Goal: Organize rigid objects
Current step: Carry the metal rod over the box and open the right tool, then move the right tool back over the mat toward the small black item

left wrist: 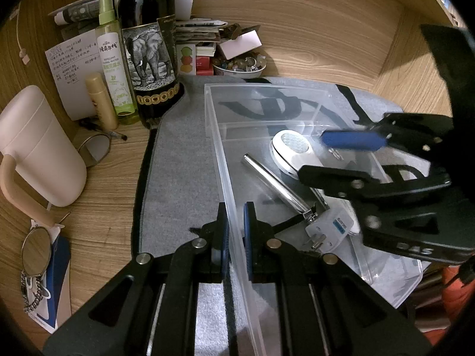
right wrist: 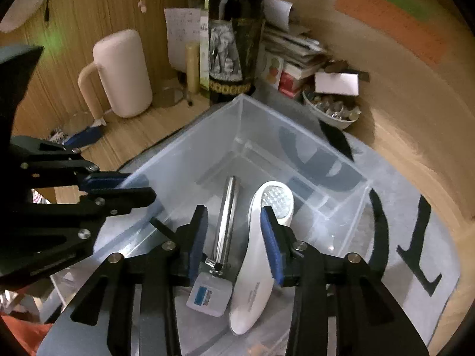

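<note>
Wooden desk [left wrist: 98, 190], grey felt mat [left wrist: 178, 160] laid on it. Back left: dark wine bottle [left wrist: 148, 44] with elephant label, green spray bottle [left wrist: 114, 65] touching it, tan tube [left wrist: 101, 101] beside. Pink jug [left wrist: 38, 145] at left. Bowl of stones [left wrist: 240, 65] near stacked papers [left wrist: 199, 29]. Handwritten note [left wrist: 74, 71] leans on the wall.

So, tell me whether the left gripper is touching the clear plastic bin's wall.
Touching. The left wrist view shows the left gripper with its blue pads closed on the clear plastic bin wall, one each side.
</note>
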The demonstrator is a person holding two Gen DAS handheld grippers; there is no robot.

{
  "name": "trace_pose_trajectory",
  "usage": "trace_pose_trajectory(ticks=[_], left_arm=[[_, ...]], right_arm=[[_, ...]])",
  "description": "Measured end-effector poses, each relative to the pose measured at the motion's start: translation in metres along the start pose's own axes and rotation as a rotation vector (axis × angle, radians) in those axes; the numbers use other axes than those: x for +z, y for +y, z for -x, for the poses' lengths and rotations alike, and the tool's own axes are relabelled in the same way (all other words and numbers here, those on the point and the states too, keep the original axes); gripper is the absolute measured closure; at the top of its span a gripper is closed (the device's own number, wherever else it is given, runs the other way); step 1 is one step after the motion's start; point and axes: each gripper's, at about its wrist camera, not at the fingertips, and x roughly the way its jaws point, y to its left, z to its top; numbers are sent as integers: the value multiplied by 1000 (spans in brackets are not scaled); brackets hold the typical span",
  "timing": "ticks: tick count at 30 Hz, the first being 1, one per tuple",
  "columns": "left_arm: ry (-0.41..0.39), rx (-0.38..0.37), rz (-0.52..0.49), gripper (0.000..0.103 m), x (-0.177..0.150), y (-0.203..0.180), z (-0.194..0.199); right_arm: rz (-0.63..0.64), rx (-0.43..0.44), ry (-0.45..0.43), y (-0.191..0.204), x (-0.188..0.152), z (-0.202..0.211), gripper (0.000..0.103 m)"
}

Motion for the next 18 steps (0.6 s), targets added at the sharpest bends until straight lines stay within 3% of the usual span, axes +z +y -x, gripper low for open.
trace_pose_trajectory(ticks=[3, 7, 10, 18], left_arm=[[0, 0, 0, 95, 0, 1, 0], [-1, 0, 0, 95, 0, 0, 0], [-1, -1, 0, 95, 0, 0, 0], [-1, 0, 0, 95, 0, 0, 0]], right_arm=[[-11, -18, -51, -3, 0, 14, 49], [-40, -41, -105, -9, -2, 33, 46], [-71, -71, -152, -16, -6, 49, 35], [-152, -134, -209, -40, -27, 81, 35]])
